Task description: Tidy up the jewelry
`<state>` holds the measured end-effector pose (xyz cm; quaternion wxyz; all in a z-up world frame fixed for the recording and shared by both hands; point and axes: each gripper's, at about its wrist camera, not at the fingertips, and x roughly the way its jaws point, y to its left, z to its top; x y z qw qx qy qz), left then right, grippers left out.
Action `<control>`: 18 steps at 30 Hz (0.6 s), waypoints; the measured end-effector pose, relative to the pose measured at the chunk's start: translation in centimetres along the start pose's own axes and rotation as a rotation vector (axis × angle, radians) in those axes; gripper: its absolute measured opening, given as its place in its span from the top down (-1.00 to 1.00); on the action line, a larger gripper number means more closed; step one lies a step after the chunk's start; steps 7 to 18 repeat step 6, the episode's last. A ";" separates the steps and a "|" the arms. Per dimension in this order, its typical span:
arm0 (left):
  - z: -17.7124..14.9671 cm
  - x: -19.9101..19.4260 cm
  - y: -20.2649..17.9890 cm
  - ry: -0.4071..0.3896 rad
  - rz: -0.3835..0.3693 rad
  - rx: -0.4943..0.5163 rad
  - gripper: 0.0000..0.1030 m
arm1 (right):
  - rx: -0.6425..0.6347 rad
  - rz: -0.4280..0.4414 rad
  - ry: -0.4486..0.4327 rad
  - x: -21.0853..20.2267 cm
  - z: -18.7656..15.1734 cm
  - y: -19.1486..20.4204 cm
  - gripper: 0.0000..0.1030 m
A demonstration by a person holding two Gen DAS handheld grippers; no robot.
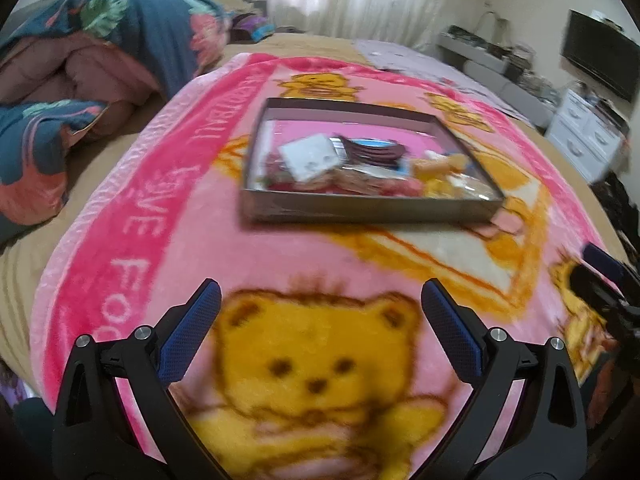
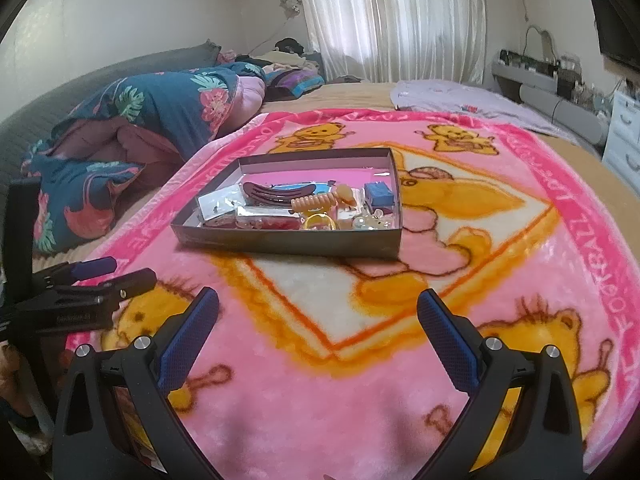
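A shallow dark box (image 2: 288,240) (image 1: 360,208) lies on a pink bear blanket (image 2: 320,380) (image 1: 160,208). In it lie a brown hair clip (image 2: 276,193), an orange spiral tie (image 2: 312,202), a small blue box (image 2: 380,193), a white earring card (image 1: 308,156), yellow rings and clear packets. My left gripper (image 1: 320,292) is open and empty, above the blanket in front of the box. My right gripper (image 2: 318,300) is open and empty, also in front of the box. The left gripper also shows at the left of the right wrist view (image 2: 116,272).
A folded floral quilt (image 2: 132,136) lies left of the blanket. A lilac cloth (image 2: 460,100) lies at the far right of the bed. White drawers (image 1: 588,136) and a shelf stand right; curtains behind.
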<state>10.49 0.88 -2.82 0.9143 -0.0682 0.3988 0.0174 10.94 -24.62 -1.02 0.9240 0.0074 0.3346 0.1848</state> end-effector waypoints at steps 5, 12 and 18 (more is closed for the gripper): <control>3.4 4.2 7.8 0.039 0.175 -0.165 -0.82 | 0.197 -0.238 0.062 3.8 3.5 -10.0 -0.92; 4.0 5.1 9.4 0.041 0.218 -0.184 -0.82 | 0.245 -0.303 0.074 4.6 4.1 -12.5 -0.92; 4.0 5.1 9.4 0.041 0.218 -0.184 -0.82 | 0.245 -0.303 0.074 4.6 4.1 -12.5 -0.92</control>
